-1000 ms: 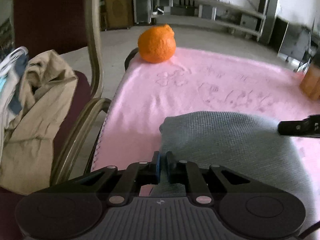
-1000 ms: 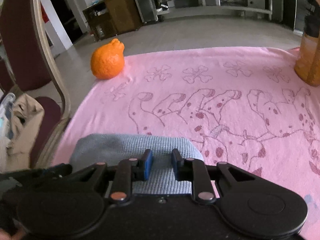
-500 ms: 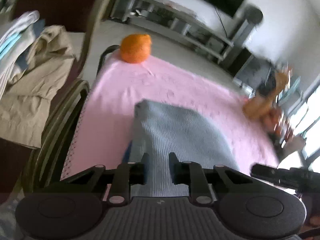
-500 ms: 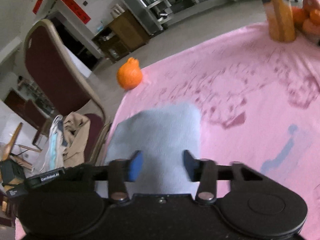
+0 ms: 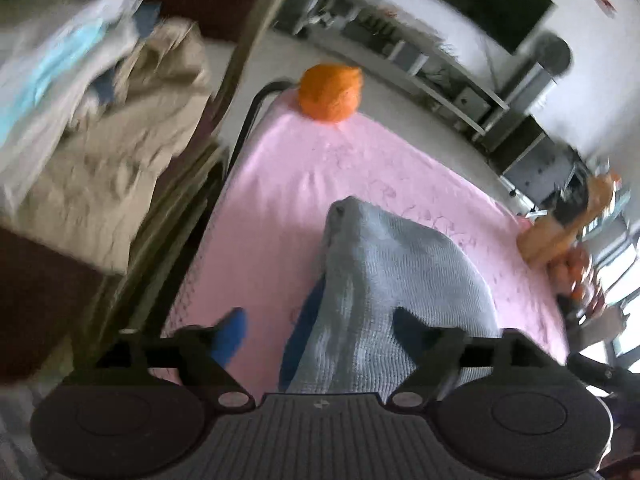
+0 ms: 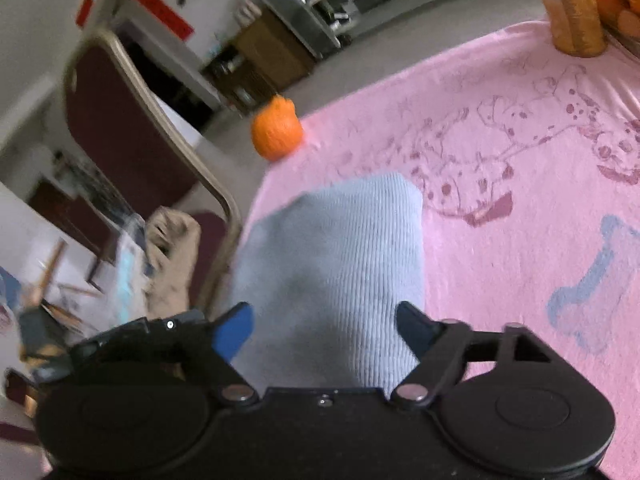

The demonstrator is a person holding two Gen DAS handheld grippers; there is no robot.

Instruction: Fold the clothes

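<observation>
Both grippers are letting go now. Left gripper (image 5: 318,330) has just sprung its jaws wide, and the grey knit garment (image 5: 404,280) lies between them with neither pad pressing on it. Same story on the right gripper (image 6: 324,326): jaws just opened, the cloth (image 6: 340,248) runs up the gap, untouched at the sides.

That reads to me as a release after a fold. The garment sits as a compact oblong on the pink blanket (image 5: 288,184), near its left-hand edge, and I judge it was set there so the fold stays flat on a soft surface. In the left view one side of the fold lifts a little, with something blue showing under it; I can't tell what.

Looking round: an orange (image 5: 330,94) sits at the blanket's far corner, well apart from the garment. A chair (image 6: 120,120) stands just off the blanket's edge, with beige and pale clothes (image 5: 108,152) heaped on its seat, likely the next pieces. An amber bottle (image 6: 574,4) stands at the far right with more fruit beside it. Nothing blocks either hand backing off; the chair frame is the thing I'd watch when reaching for that pile.
</observation>
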